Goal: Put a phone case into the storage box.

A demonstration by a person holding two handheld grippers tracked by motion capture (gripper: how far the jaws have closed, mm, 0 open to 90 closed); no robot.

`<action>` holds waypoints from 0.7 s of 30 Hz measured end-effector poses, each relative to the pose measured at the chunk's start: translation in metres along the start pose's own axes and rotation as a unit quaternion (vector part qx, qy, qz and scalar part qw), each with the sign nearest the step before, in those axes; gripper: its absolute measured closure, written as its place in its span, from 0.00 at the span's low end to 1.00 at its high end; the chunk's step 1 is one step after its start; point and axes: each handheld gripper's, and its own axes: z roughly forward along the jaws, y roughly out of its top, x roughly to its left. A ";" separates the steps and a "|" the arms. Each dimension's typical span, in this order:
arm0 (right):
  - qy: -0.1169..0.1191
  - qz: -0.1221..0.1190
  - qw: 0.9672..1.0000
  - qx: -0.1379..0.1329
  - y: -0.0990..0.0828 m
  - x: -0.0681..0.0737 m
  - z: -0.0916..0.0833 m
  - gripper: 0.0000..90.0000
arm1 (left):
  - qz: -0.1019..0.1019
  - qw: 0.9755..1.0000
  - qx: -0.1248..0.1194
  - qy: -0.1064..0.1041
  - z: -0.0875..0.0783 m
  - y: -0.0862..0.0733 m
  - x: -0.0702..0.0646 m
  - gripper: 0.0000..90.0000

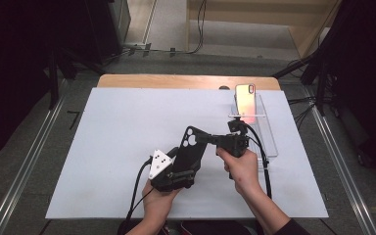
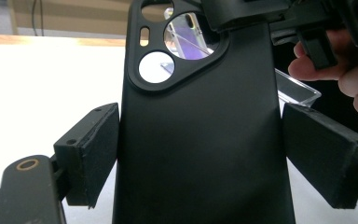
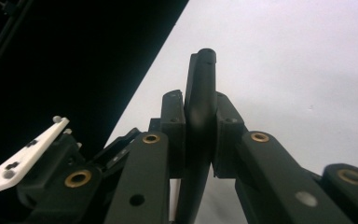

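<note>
wooden table [image 1: 127,81] under a big white sheet [image 1: 103,147] that covers nearly all of it, bare wood showing along the far edge. a clear plastic stand [image 1: 268,132] sits on the sheet at the right, a phone [image 1: 245,100] propped upright in it.

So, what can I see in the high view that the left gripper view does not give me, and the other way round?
The high view alone gives the whole white table, the phone upright in a clear stand, and both forearms. The left gripper view alone gives a close look at the round and oval camera cut-outs and the left gripper pads pressing the case's two sides. Both show the black phone case and the right gripper clamped on its top.
</note>
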 end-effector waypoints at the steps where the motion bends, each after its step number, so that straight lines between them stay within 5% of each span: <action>1: 0.001 -0.002 1.000 0.002 0.000 0.001 0.000 0.86 | 0.001 1.000 -0.001 -0.001 0.000 0.000 0.000 0.16; 8: 0.007 -0.008 1.000 0.005 0.002 0.006 -0.002 0.86 | 0.011 1.000 -0.010 -0.002 -0.001 0.001 -0.001 0.15; 14: 0.011 -0.016 1.000 0.008 0.002 0.012 -0.005 0.86 | -0.001 1.000 -0.002 -0.023 -0.002 0.004 0.000 0.14; 17: 0.006 -0.031 0.999 0.006 0.003 0.015 -0.007 0.86 | 0.010 0.999 0.026 -0.020 0.000 0.008 -0.002 0.08; 21: -0.006 -0.043 0.999 -0.001 0.004 0.018 -0.012 0.86 | -0.004 0.998 0.042 -0.035 -0.002 0.013 0.003 0.08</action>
